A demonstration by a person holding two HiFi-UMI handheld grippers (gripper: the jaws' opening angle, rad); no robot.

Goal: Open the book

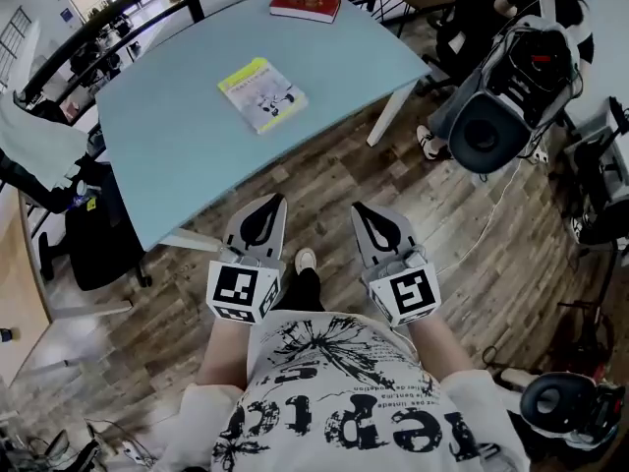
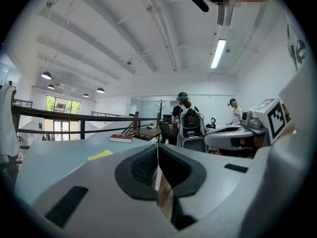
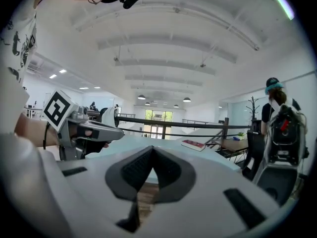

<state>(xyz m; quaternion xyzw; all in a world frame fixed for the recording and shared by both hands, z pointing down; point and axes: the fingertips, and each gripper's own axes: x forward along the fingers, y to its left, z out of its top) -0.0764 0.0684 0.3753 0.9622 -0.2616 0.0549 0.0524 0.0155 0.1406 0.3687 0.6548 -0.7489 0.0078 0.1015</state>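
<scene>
A closed yellow-green book (image 1: 260,94) lies near the middle of the light blue table (image 1: 177,155); it shows as a thin yellow strip (image 2: 100,155) in the left gripper view. A closed red book (image 1: 306,5) lies at the table's far edge, and the red book (image 3: 193,144) also shows in the right gripper view. My left gripper (image 1: 274,203) and right gripper (image 1: 360,209) hang side by side over the wooden floor, short of the table's near edge. Both are shut with nothing between the jaws, as each gripper's own view shows at the left gripper (image 2: 158,146) and the right gripper (image 3: 151,148).
A black chair (image 1: 98,234) stands at the table's left corner. A grey-black backpack rig (image 1: 496,106) sits on the floor at the right, near a white table leg (image 1: 391,114). A dark railing (image 1: 108,28) runs behind the table. People (image 2: 184,110) stand beyond it.
</scene>
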